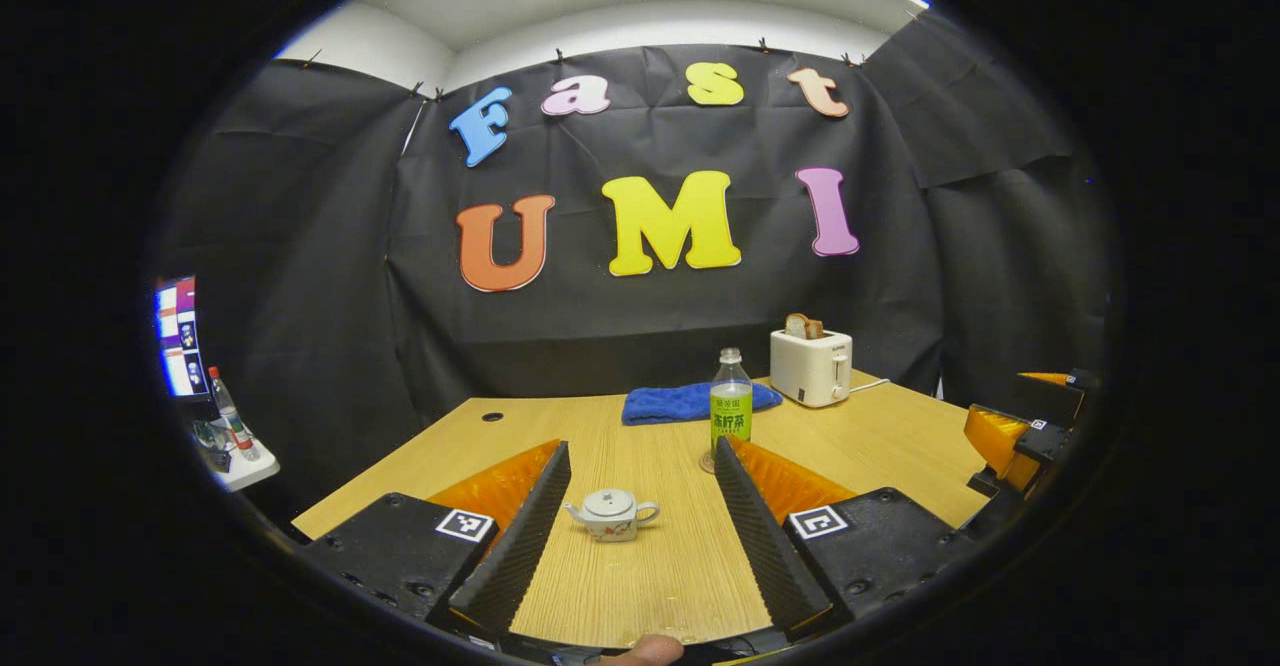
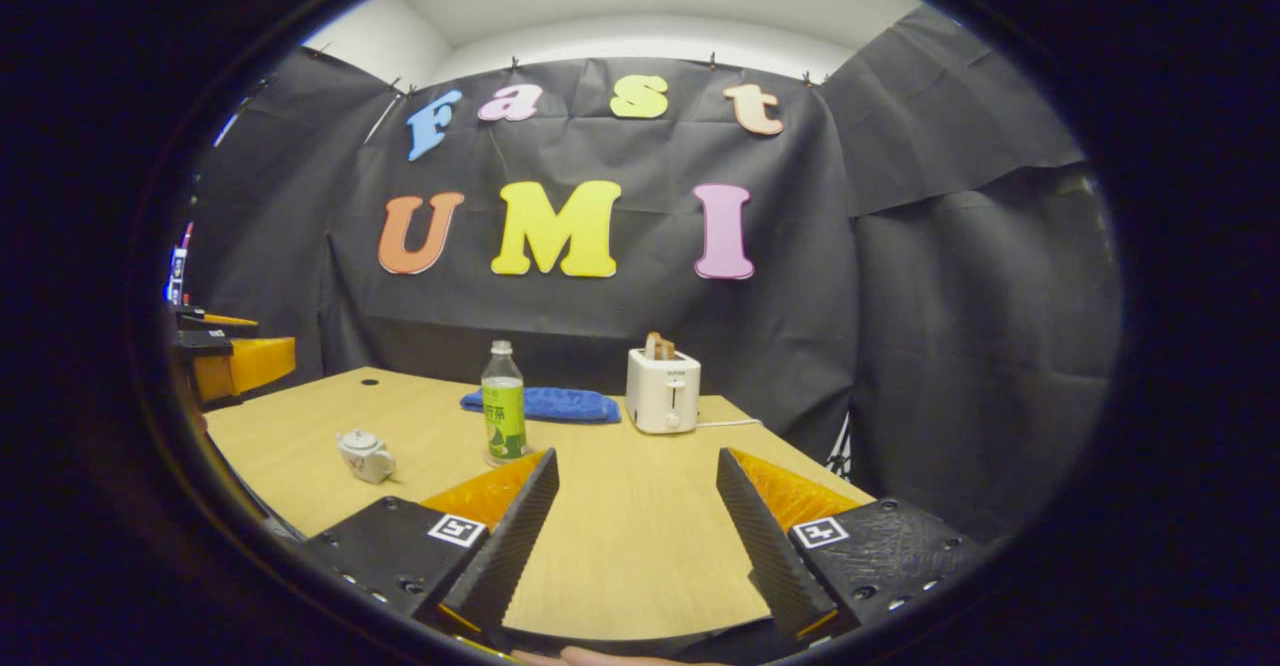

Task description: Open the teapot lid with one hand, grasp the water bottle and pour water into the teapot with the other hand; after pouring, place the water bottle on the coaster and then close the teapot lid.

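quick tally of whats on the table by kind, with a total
teapot: 1
water bottle: 1
coaster under the bottle: 1
blue towel: 1
toaster, with bread in it: 1
total: 5

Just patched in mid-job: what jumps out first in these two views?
The green-labelled water bottle stands upright mid-table, with the small white teapot, lid on, nearer, framed between the open left hand-held gripper. Behind them, a white toaster holding bread sits beside a blue cloth at the table's far edge.
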`<state>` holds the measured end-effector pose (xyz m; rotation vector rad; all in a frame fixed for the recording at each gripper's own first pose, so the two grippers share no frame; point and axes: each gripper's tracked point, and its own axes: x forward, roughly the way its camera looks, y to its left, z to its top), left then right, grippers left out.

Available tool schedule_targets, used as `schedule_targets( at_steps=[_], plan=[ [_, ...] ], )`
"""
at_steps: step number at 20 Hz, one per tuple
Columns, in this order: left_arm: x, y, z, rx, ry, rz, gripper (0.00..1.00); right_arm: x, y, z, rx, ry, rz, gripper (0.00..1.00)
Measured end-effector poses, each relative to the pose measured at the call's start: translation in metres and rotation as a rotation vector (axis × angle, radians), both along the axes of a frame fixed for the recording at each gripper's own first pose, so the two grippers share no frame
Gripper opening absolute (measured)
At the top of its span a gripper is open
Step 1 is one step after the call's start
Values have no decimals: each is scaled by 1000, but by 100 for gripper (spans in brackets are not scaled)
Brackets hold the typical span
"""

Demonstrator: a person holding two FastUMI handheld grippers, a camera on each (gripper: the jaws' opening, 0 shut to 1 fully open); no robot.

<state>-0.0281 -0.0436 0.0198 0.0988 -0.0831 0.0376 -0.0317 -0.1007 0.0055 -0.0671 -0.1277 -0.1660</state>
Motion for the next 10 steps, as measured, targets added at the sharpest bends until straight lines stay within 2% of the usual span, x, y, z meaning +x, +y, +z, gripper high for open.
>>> schedule_targets(
  at_steps=[6,10],
  plan=[
    [1,9,3,-33,-26,17,91,1,-5,2,8,-8,-20,95],
    [0,15,3,-18,-24,24,92,0,-3,2,0,-18,-22,94]
  ],
)
